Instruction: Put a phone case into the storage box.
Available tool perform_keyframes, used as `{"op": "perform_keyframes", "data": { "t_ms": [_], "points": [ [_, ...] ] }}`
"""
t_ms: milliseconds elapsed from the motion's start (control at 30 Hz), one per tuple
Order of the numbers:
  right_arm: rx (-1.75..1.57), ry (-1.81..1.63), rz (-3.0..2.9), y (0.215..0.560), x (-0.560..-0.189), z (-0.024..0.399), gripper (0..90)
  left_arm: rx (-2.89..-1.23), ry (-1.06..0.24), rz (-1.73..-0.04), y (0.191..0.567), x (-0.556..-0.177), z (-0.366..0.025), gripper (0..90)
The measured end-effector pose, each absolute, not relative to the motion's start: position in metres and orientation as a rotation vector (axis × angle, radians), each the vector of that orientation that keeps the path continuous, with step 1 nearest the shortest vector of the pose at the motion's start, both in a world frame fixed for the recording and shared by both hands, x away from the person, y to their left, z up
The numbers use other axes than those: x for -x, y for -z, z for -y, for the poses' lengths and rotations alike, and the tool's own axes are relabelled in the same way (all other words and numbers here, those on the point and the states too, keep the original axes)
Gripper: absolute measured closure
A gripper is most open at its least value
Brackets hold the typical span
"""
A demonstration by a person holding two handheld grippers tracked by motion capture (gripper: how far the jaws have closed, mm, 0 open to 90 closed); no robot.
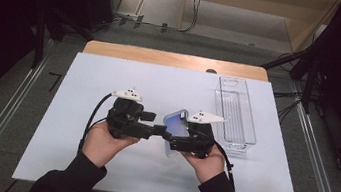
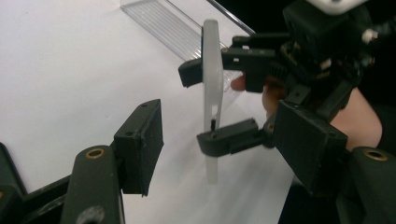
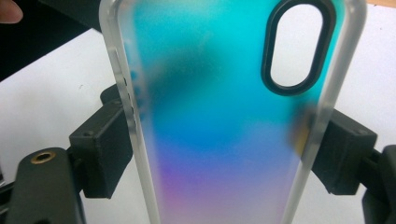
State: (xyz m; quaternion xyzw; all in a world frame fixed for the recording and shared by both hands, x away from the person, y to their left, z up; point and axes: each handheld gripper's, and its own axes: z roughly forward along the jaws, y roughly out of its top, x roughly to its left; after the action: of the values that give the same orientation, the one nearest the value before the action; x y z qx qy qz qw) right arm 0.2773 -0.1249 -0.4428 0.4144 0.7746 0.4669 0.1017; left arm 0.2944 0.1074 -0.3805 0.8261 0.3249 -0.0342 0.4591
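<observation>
Phone case [image 3: 224, 130], the frosted kind with a teal-to-purple gradient back and an oval camera cutout, sits clamped in the right gripper [image 1: 192, 138], jaws pressing on its two long edges. It's held up off the counter [image 1: 98, 166], near the front edge and a bit right of middle, turned edge-on toward the other hand. Left gripper [image 1: 156, 129] is right beside it with jaws parted about halfway and nothing between them; from the left gripper view the case is just past the tips, not touching. Clear plastic tray [image 1: 237, 110] lies along the counter's right side, toward the back edge.
</observation>
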Motion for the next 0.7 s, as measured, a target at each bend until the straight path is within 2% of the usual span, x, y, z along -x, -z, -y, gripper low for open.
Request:
{"op": "perform_keyframes", "data": {
  "t_ms": [267,700],
  "points": [
    [-1.208,-1.405,-2.308,0.439,-0.280,0.134,15.7,-2.069,0.100,-0.687,0.388,-0.294,-0.117,32.0],
    [-1.188,-1.435,-2.332,0.434,-0.283,0.143,15.7,-2.080,0.060,-0.718,0.409,-0.290,-0.132,31.9]
  ]
}}
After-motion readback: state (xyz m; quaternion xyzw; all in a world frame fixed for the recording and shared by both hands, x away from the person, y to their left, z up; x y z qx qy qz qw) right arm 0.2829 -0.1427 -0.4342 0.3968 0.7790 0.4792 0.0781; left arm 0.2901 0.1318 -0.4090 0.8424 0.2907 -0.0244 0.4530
